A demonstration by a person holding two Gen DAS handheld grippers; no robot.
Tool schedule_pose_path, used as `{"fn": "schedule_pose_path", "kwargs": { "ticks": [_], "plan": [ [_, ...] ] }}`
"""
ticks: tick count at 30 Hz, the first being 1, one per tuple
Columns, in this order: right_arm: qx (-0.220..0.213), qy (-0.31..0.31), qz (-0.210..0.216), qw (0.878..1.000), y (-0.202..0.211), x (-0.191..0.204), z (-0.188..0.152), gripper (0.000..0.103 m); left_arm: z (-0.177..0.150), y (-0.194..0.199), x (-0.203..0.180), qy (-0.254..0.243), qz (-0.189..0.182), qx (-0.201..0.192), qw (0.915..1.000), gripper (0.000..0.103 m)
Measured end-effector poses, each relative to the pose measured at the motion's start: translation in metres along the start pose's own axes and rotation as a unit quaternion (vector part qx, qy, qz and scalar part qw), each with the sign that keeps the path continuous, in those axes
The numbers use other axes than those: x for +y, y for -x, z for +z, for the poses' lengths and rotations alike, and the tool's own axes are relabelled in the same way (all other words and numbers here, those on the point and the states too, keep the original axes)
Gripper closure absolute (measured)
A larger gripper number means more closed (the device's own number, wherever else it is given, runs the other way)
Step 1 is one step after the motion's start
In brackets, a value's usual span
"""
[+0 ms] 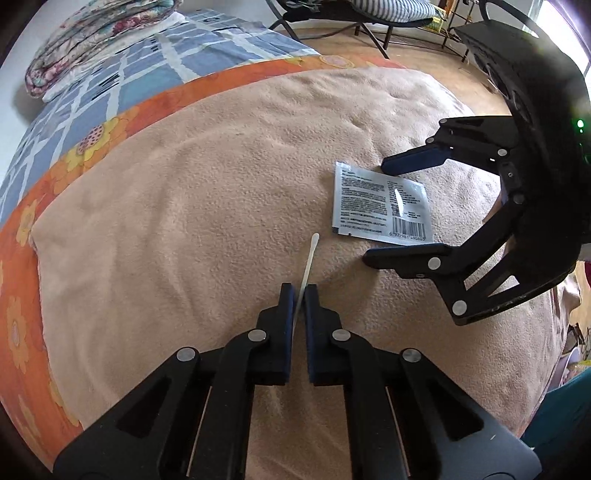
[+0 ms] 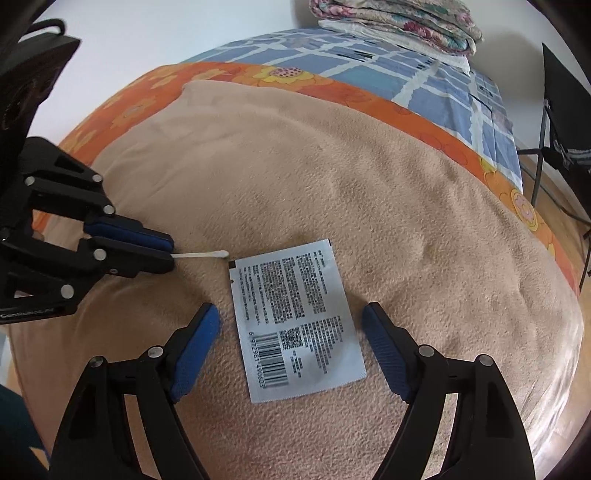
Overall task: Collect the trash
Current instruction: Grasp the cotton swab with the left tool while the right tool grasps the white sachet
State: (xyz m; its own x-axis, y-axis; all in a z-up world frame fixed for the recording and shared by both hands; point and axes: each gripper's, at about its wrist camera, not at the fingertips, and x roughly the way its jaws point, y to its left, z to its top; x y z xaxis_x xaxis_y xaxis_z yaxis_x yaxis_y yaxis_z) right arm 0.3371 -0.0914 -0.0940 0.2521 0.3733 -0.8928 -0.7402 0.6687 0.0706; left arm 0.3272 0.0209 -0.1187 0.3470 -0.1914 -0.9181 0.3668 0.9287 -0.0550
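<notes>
1. The left gripper [image 1: 299, 291] is clamping a white cotton swab [image 1: 307, 260] between its fingers; the swab's free tip is pointing out over the tan fleece blanket [image 1: 221, 177] on the bed, just beside a corner of the sachet.
2. The right gripper [image 2: 290, 325] is hovering with its blue-padded fingers [image 2: 195, 343] standing wide apart, one on either side of the silver sachet [image 2: 295, 321], neither pad touching it.
3. The sachet is lying flat on the blanket, printed side up, carrying blocks of fine text too small to read, a QR code and a barcode whose digits are only partly legible.
4. Raised lettering on the left gripper's body in the right wrist view is reading "GenRobot.AI".
5. The swab's near end is hiding between the left fingers.
6. A folded floral quilt [image 2: 399, 22] is sitting at the bed's far end, partly cut off.
</notes>
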Motion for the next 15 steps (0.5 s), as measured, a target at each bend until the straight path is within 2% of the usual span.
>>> {"fn": "schedule_pose_path", "kwargs": {
  "ticks": [4,8,15],
  "plan": [
    [0.009,0.007,-0.011,1.0,0.001,0.003,0.0,0.026,0.0,0.002,0.0,-0.005,-0.003,0.002,1.0,0.099],
    [0.012,0.006,-0.015,1.0,0.004,0.003,0.0,0.041,0.004,-0.004,-0.001,-0.005,0.006,0.017,0.9998,0.098],
    [0.016,-0.009,-0.002,1.0,0.005,-0.004,-0.002,0.04,0.01,-0.011,-0.004,-0.001,0.011,0.008,0.9999,0.101]
  ]
}}
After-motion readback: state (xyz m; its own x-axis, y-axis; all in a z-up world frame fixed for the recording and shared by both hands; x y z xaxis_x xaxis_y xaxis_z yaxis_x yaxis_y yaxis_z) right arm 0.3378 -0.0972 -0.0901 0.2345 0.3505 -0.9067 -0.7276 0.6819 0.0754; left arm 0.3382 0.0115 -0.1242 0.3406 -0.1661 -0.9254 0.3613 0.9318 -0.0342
